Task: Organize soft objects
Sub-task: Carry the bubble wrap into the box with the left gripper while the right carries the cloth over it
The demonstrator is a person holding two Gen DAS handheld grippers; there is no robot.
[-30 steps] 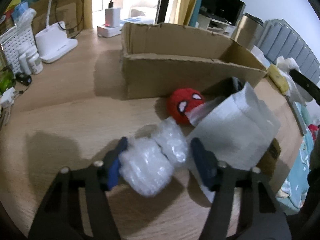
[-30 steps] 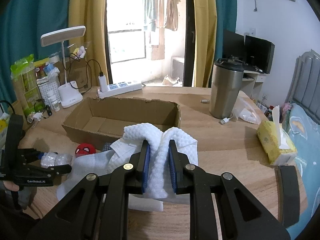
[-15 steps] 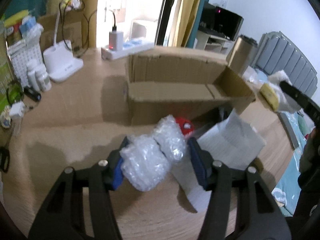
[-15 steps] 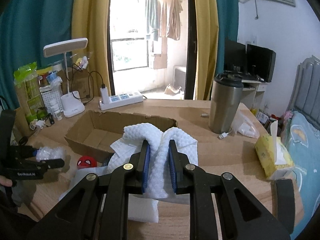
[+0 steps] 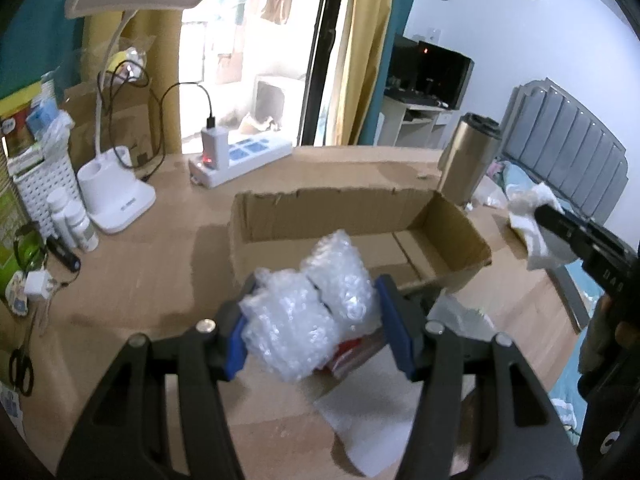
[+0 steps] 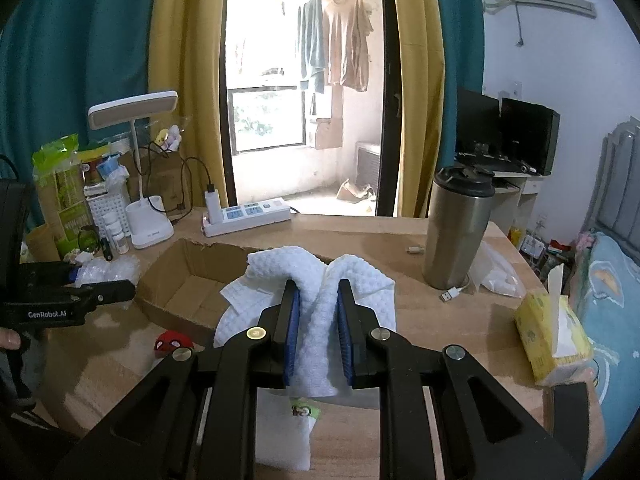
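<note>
Bubble wrap [image 5: 316, 312] and towel [image 6: 320, 312]: one each, gripped.

One open brown cardboard box [image 5: 440, 216], one steel tumbler [image 6: 456, 232] and one white desk lamp [image 6: 136, 168] stand on the wooden tabletop [image 5: 160, 280]. Two small white pill bottles [image 5: 74, 220] stand near its left edge. One yellow tissue pack [image 6: 552, 336] lies at its right edge.

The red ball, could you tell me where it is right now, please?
In the right wrist view the red ball lies on the table, lower left, just in front of the cardboard box.

Left gripper [image 5: 316, 320] and right gripper [image 6: 318, 330] with black angular frames, blue pads [image 6: 291, 338], round silver screws, white "GenRobot.AI" lettering on the left one's side
</note>
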